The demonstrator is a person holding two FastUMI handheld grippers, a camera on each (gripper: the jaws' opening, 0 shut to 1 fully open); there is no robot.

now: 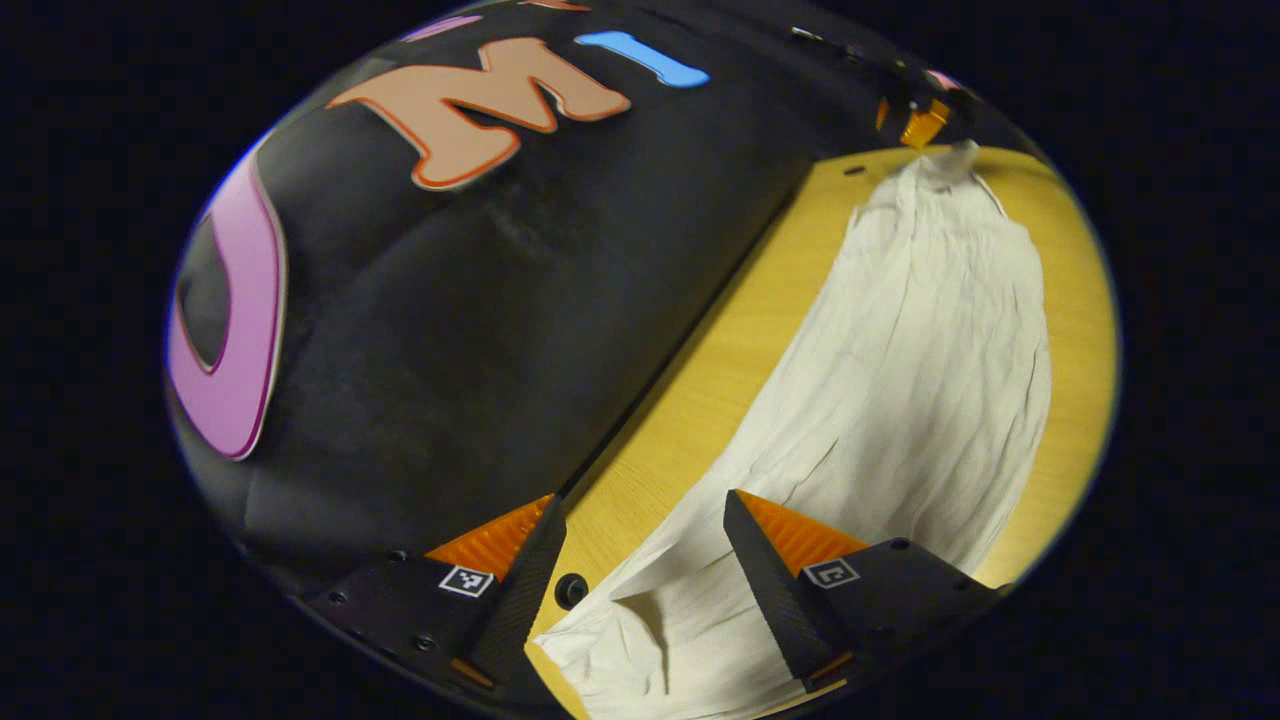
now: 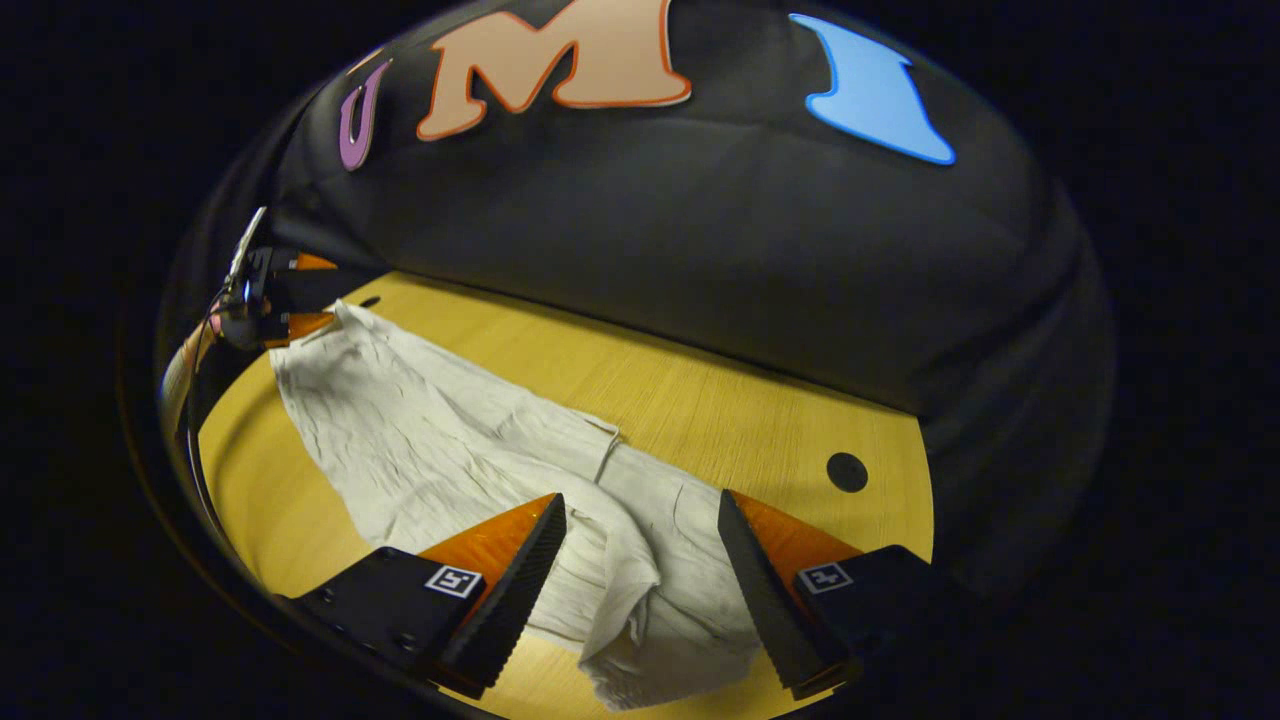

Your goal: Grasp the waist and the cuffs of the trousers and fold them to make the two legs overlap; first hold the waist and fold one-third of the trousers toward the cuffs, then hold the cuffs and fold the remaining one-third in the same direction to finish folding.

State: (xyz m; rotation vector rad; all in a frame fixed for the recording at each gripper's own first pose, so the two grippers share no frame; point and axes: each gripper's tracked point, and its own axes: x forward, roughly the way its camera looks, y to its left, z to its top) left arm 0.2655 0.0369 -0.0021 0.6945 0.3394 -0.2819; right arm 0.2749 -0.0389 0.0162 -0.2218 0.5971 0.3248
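Observation:
Pale cream trousers (image 1: pixel 900 380) lie stretched out lengthwise on the wooden table (image 1: pixel 690 390), wrinkled, with the legs roughly overlapping. In the left gripper view my left gripper (image 1: pixel 640 500) is open, its fingers either side of the near end of the cloth. The right gripper (image 1: pixel 920 118) shows small at the far end of the cloth. In the right gripper view my right gripper (image 2: pixel 641 497) is open over a bunched, folded-over end of the trousers (image 2: pixel 420 430). The left gripper (image 2: pixel 275 295) sits at the cloth's far corner, its jaws apart. I cannot tell which end is the waist.
The black cloth wall (image 2: pixel 700 230) runs close along the table's far side. A small dark hole (image 2: pixel 847 472) marks the tabletop (image 2: pixel 720 400) beside the right gripper. Bare wood lies between the trousers and the wall.

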